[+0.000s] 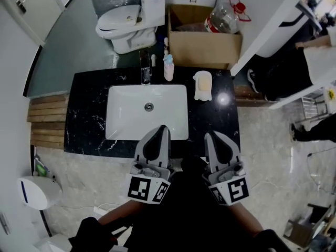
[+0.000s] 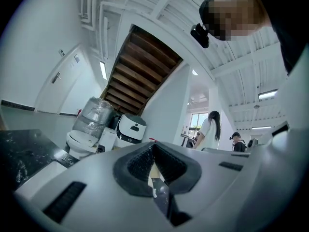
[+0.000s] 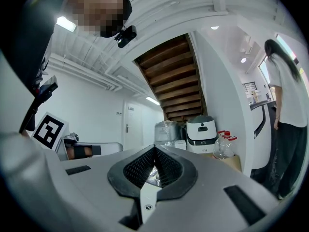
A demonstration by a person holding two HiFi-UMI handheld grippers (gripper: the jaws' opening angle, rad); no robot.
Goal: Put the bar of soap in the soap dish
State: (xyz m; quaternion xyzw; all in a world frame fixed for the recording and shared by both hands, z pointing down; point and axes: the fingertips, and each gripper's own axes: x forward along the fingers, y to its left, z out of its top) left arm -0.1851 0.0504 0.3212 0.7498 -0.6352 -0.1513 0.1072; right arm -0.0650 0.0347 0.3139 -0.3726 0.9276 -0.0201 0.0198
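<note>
Both left gripper [image 1: 161,131] and right gripper [image 1: 211,138] hold fingers closed, empty; soap dish [image 1: 202,85] indistinct.

no words or numbers are legible, only square markers [image 1: 148,188] on left tongs [image 1: 161,128] and right tongs [image 1: 209,135].

The counter [image 1: 89,119] is black with white veins, the sink [image 1: 126,117] white, the soap [image 1: 202,82] cream.

sink [image 1: 123,117] in counter [image 1: 89,114] | faucet [image 1: 145,73] behind sink | soap dish [image 1: 201,97] right of sink | box [image 1: 205,49] behind counter
</note>
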